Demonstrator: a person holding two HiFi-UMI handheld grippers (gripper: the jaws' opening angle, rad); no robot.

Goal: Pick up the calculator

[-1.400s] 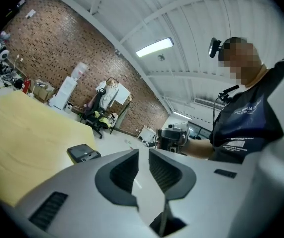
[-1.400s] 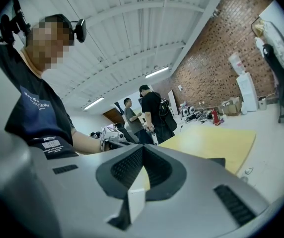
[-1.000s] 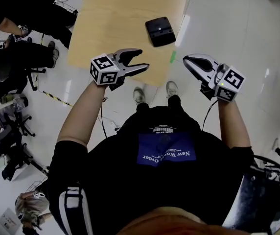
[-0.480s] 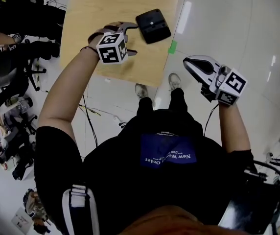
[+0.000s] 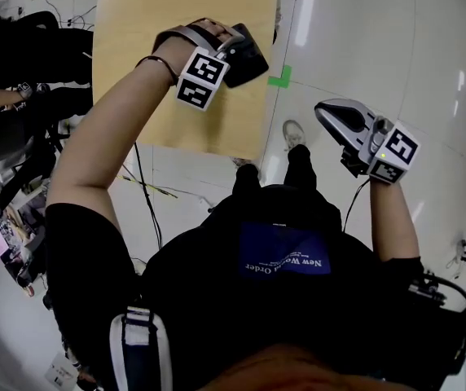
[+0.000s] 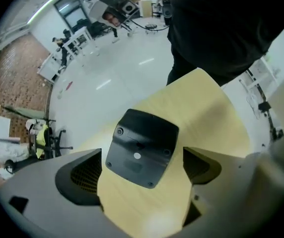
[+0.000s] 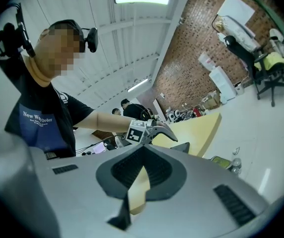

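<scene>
Calculator pickup here turns on how the left claw sits over its target, so read outward from the person. Nearest, at the right of the head view, the right gripper [image 5: 324, 111] hangs over the floor beside the table's edge with its jaws pressed together and nothing in them, well apart from the work. Farther up, at upper centre, the left gripper [image 5: 217, 37] points down over the table [image 5: 160, 23], its body covering part of the calculator [image 5: 252, 58]. In the left gripper view the jaws are spread wide and opening, one at lower left and one at lower right, and the calculator lies centred in the gap between them, flat on the wood, apparently back upward; neither pad touches it. It looks nearly square from here, so its long axis is hard to call, but its sides sit skewed to the line between the pads. The left claw is plainly the nearer; a straight descent with a slight roll would likely square the pads to opposite edges.
</scene>
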